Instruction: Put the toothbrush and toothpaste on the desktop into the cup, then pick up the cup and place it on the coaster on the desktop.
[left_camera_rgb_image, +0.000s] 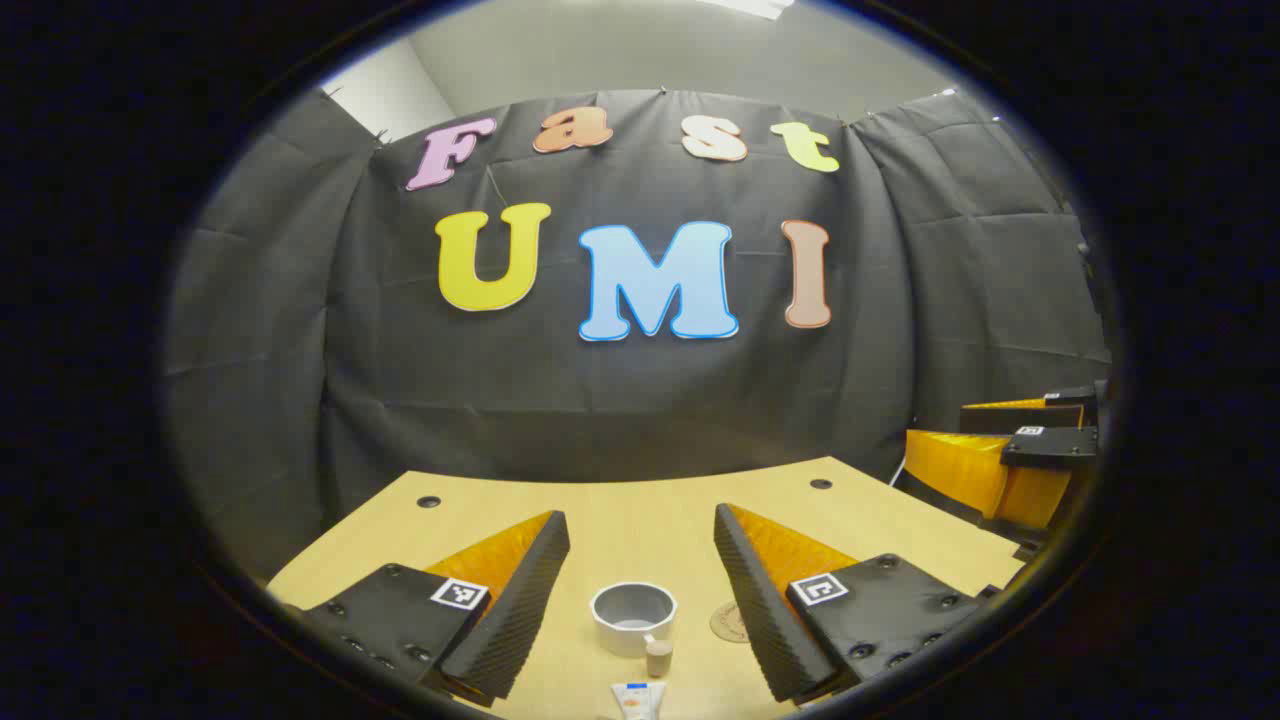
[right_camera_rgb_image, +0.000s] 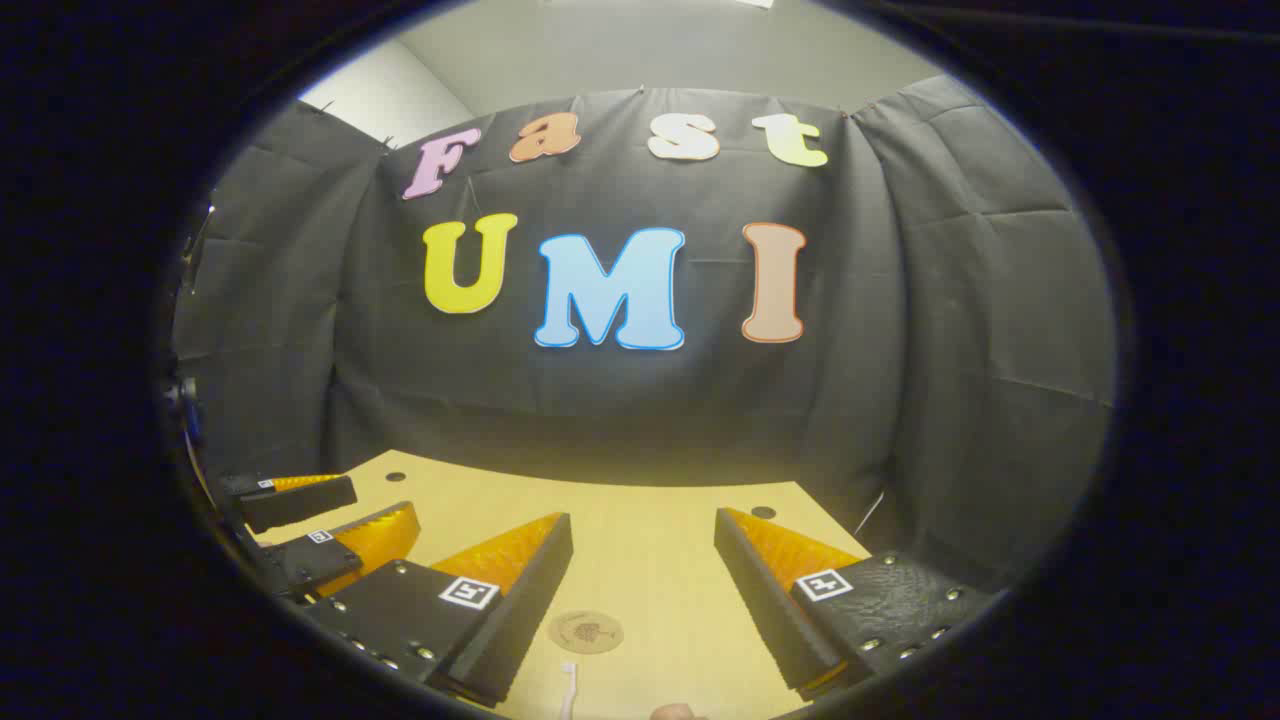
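— On the worktop (left_camera_rgb_image: 640, 520), what is seen ahead of the left claw (left_camera_rgb_image: 640, 585)?
— A cup (left_camera_rgb_image: 633, 617) is seen standing upright between the spread fingers, nothing gripped. A toothpaste tube (left_camera_rgb_image: 634, 700) lies just before it, and a coaster (left_camera_rgb_image: 729, 622) lies beside the cup, partly hidden by one finger.
— And the right claw (right_camera_rgb_image: 640, 590)?
— Its fingers are held apart and empty above the worktop. The coaster is seen between them, with the toothbrush (right_camera_rgb_image: 568, 690) near the lower edge.
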